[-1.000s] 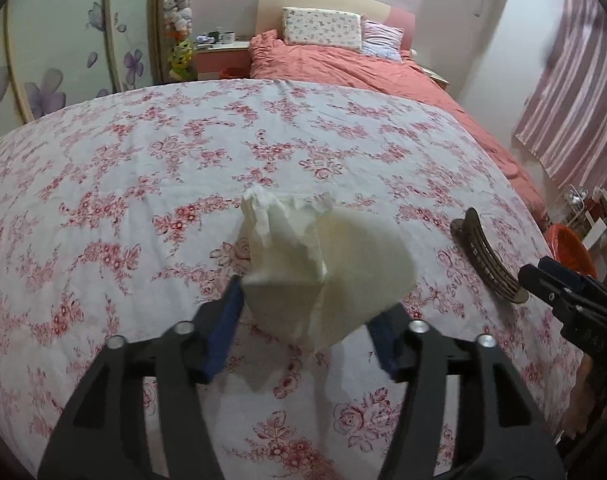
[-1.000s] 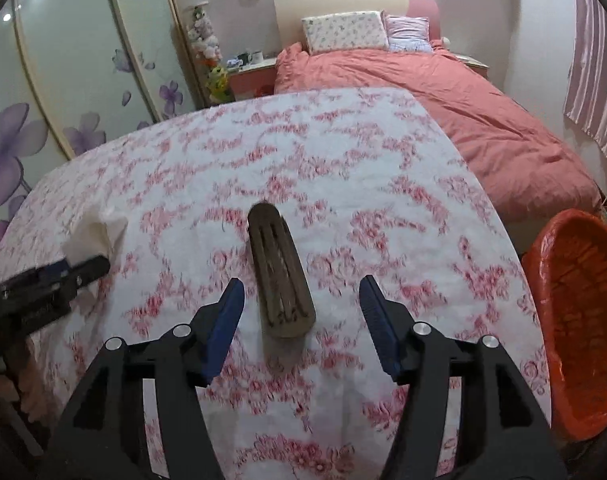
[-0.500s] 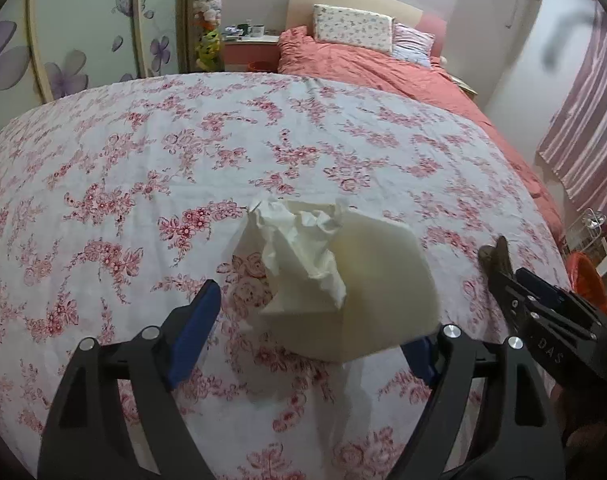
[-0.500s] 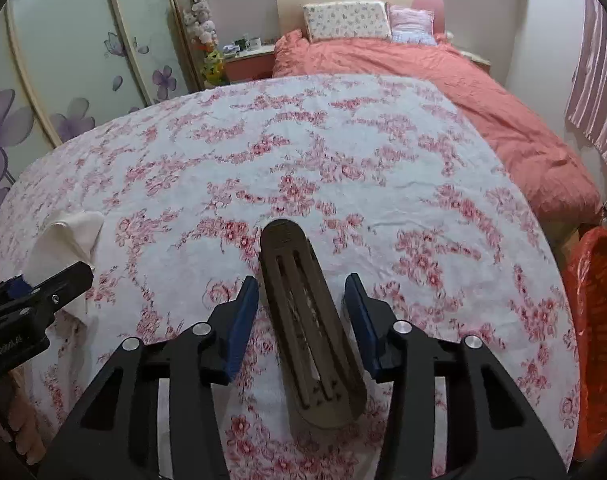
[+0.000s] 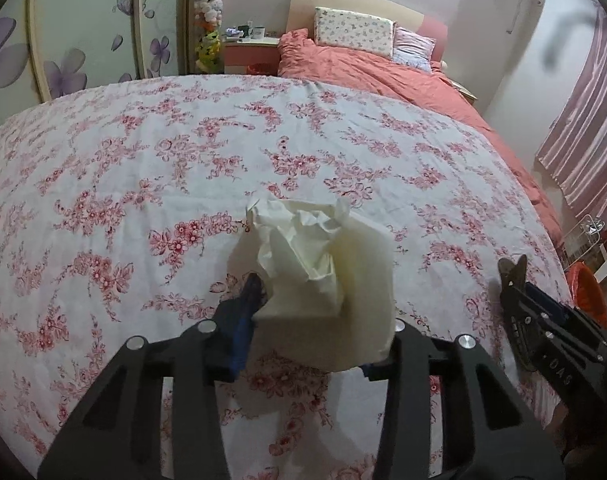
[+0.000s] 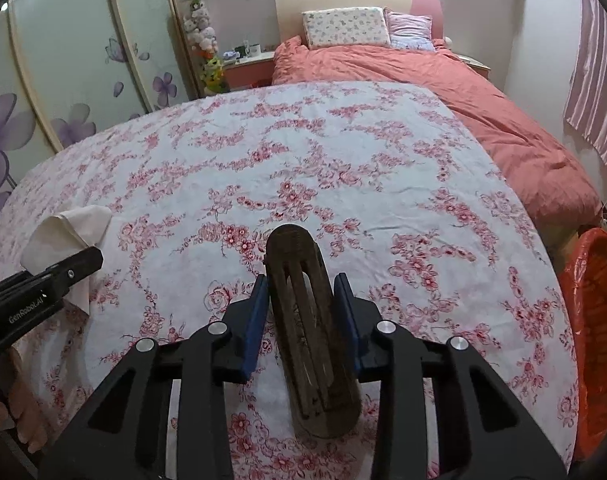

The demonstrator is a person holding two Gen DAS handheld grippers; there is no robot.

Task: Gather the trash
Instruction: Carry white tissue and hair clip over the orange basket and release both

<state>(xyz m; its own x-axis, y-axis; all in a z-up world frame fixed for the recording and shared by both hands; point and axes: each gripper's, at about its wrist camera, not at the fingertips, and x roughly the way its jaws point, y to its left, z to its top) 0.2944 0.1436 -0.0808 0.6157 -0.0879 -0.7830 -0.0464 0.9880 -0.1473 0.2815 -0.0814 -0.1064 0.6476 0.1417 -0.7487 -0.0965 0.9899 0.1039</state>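
My left gripper [image 5: 307, 320] is shut on a crumpled cream tissue [image 5: 323, 268] and holds it above the floral bedsheet [image 5: 143, 184]. The tissue hides the right finger's tip. My right gripper [image 6: 303, 312] is shut on a dark brown slotted wooden piece [image 6: 307, 328], lifted off the sheet [image 6: 343, 168]. The tissue also shows in the right wrist view [image 6: 67, 232], at the left, with the left gripper [image 6: 43, 280] below it. In the left wrist view the right gripper [image 5: 543, 320] and the brown piece's tip [image 5: 511, 270] sit at the right.
An orange trash basket [image 6: 595, 340] stands on the floor past the sheet's right edge; it also shows in the left wrist view [image 5: 587, 292]. A bed with a salmon duvet [image 6: 463, 92] and pillows lies behind. Wardrobe doors [image 6: 63, 80] stand at the left.
My right gripper moved forward around the brown piece, closed on it and lifted it. My left gripper opened wide half a second ago and has closed again on the tissue, raised higher.
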